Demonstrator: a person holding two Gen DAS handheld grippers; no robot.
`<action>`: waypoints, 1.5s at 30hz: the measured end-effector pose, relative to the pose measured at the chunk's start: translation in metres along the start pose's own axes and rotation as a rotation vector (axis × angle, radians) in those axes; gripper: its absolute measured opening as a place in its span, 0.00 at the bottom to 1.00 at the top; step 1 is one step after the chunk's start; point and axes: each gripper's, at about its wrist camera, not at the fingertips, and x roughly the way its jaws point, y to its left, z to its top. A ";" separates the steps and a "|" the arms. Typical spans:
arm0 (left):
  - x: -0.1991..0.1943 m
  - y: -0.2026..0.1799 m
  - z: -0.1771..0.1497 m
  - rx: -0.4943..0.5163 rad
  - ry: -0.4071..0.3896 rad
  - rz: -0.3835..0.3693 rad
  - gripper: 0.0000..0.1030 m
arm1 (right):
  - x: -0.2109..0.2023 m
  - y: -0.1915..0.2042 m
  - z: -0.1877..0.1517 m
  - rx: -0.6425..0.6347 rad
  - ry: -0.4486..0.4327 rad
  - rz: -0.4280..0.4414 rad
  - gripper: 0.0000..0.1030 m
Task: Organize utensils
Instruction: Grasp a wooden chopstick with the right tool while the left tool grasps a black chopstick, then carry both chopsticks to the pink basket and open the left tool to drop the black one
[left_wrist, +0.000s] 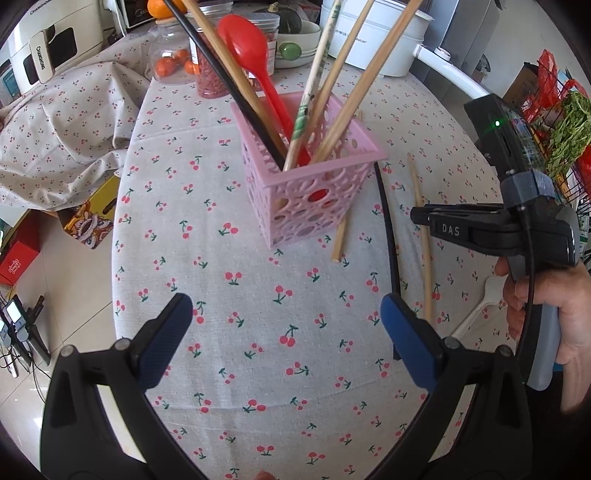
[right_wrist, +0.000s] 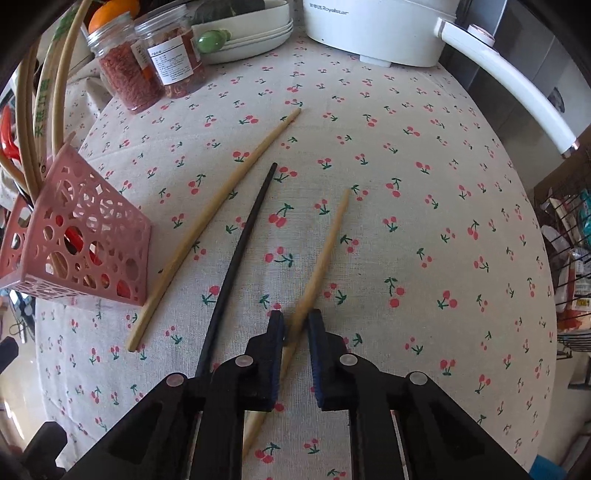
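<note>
Right gripper (right_wrist: 295, 325), chopstick (right_wrist: 325, 240), filled basket (right_wrist: 92, 236)

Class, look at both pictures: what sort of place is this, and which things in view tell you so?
Probably a home kitchen or dining corner: a table under a cherry-print cloth, a white electric pot, food jars, and a pink holder of chopsticks.

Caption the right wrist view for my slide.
Right gripper shut on a wooden chopstick beside the pink basket.
</note>
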 end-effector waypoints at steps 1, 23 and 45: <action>-0.001 -0.003 0.000 0.012 -0.001 -0.005 0.97 | -0.001 -0.009 -0.001 0.027 0.004 0.029 0.07; 0.072 -0.125 0.056 0.235 0.140 0.027 0.27 | -0.084 -0.114 -0.041 0.223 -0.129 0.282 0.07; 0.095 -0.115 0.073 0.195 0.175 0.023 0.07 | -0.086 -0.111 -0.036 0.222 -0.138 0.326 0.07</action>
